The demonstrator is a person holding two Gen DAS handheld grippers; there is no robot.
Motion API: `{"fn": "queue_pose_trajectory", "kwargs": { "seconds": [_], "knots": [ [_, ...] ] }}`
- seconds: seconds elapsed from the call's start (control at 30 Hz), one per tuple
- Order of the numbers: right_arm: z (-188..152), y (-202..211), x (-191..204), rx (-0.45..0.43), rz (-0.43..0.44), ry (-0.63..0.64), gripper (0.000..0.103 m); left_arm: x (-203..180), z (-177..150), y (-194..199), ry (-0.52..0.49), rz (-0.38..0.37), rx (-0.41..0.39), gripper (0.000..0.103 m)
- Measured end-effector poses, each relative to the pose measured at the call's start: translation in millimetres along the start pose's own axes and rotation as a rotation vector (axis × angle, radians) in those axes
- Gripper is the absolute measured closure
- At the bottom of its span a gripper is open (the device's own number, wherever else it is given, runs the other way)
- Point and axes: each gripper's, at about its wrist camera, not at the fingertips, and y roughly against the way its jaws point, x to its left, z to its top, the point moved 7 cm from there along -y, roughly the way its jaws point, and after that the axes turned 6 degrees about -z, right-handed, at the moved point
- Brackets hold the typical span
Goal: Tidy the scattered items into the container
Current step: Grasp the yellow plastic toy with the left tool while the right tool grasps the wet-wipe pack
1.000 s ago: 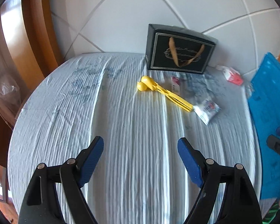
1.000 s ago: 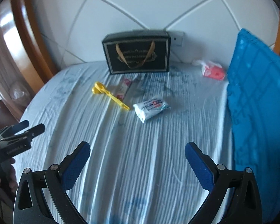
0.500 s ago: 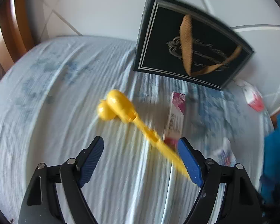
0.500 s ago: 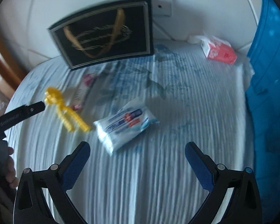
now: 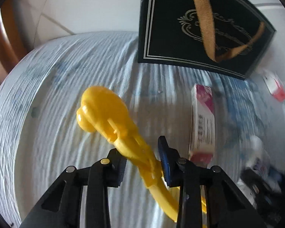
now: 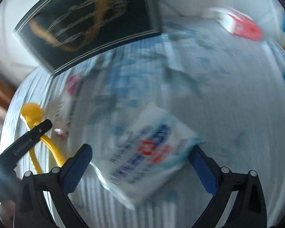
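- Closing around the yellow plastic tool (image 5: 114, 125), the left tongs (image 5: 142, 163) have their blue pads against its narrow shaft in the left wrist view; the rounded head sticks out ahead of them, up and to the left, and the handle ends run back under the right finger.
- Beneath it lies the pale ribbed bedsheet (image 5: 47, 133). A pink-and-white carton (image 5: 202, 125) lies flat just right of the tongs, and the black gift bag (image 5: 180, 38) with its tan ribbon handle stands upright behind, against the white headboard.
- In the right wrist view, which is blurred, the right tongs (image 6: 142, 163) are spread wide and closing, a pad on either side of the white tissue pack (image 6: 152, 155) with blue and red print; whether the pads touch it I cannot tell.
- At the left edge the other tongs' black finger (image 6: 28, 138) crosses the yellow tool; a red-and-white packet (image 6: 241, 26) lies far back right.
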Motion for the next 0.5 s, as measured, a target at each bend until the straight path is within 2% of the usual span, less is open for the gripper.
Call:
{"fn": "queue_pose_trajectory", "kwargs": {
  "seconds": [0.03,0.07,0.17,0.23,0.27,0.3,0.37,0.43,0.5],
  "knots": [
    [0.5,0.1,7.5,-0.016,-0.025,0.042,0.024,2.9,-4.3,1.7,-0.02,-0.005,0.014,0.082],
    [0.1,1.4,18.6,-0.039,-0.055,0.109,0.04,7.0,-10.4,4.4,-0.053,-0.003,0.025,0.085],
    [-5.7,3.1,42.1,-0.051,-0.028,0.2,0.041,17.4,-25.5,14.2,-0.135,0.003,0.045,0.085],
    [-9.3,3.5,45.8,-0.056,-0.04,0.227,0.038,24.1,-30.8,18.9,-0.137,-0.006,0.051,0.085],
    [-10.7,3.3,47.1,-0.054,-0.041,0.234,0.031,27.5,-33.0,20.2,-0.127,-0.008,0.046,0.085],
    [-12.5,2.8,48.1,-0.046,-0.037,0.235,0.015,28.4,-28.4,21.4,-0.117,-0.007,0.04,0.085],
    [-18.3,-0.7,48.3,-0.026,-0.038,0.234,0.005,27.8,-26.0,21.9,-0.099,-0.003,0.03,0.085],
    [-23.5,-0.5,47.3,-0.036,-0.066,0.252,0.005,24.4,-26.3,21.7,-0.1,0.013,0.013,0.085],
    [-25.4,0.2,47.1,-0.051,-0.089,0.262,0.013,22.7,-26.3,22.4,-0.105,0.03,0.002,0.086]
  ]
}}
